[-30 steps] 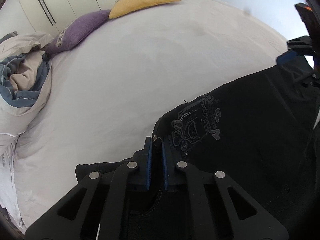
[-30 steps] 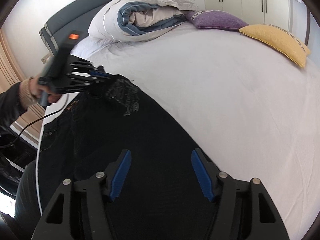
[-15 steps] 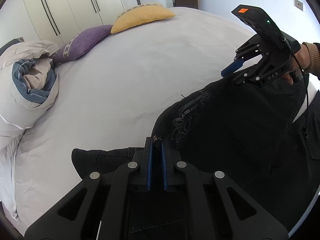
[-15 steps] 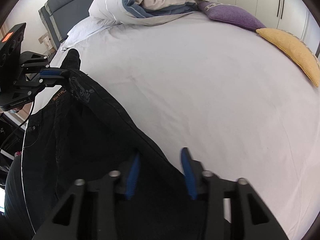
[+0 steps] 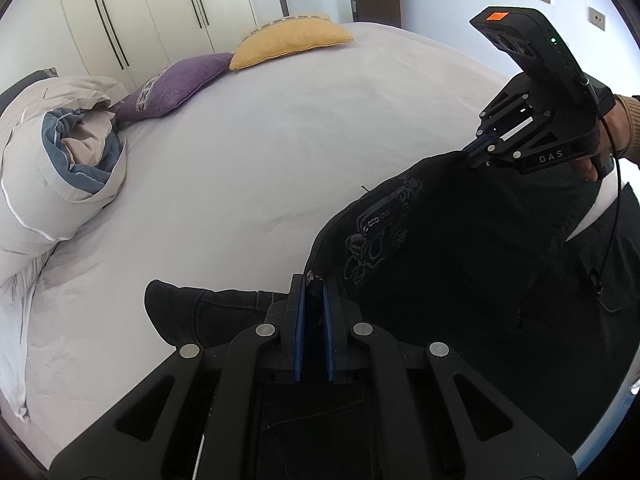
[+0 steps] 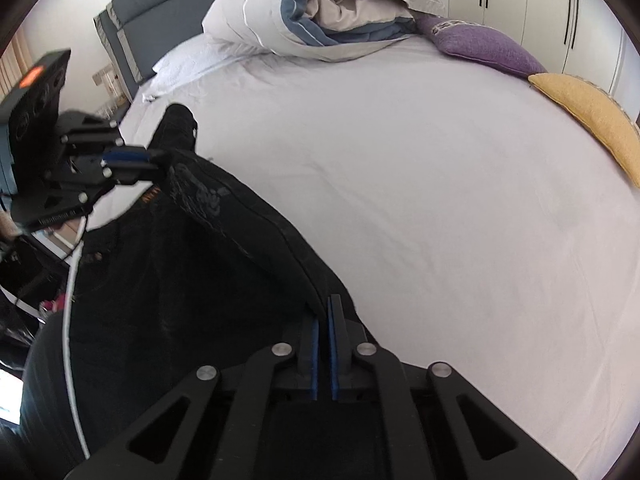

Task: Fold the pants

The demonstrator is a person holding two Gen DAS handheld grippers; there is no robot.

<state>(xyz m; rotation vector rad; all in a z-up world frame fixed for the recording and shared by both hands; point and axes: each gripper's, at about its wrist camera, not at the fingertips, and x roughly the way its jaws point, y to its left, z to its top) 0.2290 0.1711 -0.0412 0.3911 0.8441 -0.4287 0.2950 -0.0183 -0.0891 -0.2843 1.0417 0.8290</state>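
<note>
Black pants with an embroidered back pocket lie along the near side of the white bed. One leg end sticks out to the left. My left gripper is shut on the pants' edge beside the pocket. In the right wrist view this left gripper holds that edge raised off the bed. My right gripper has its jaws closing tight, with the blue pads pressed on the pants' folded edge. The left wrist view shows the right gripper pinching the cloth at upper right.
A rolled white and blue duvet, a purple cushion and a yellow cushion line the far side of the bed. Wardrobe doors stand behind. A grey headboard and a white cable are at the left.
The right gripper's jaws went from wide apart to shut on the pants' edge. The left gripper kept its grip and moved with the cloth, so the right gripper came into its view.
</note>
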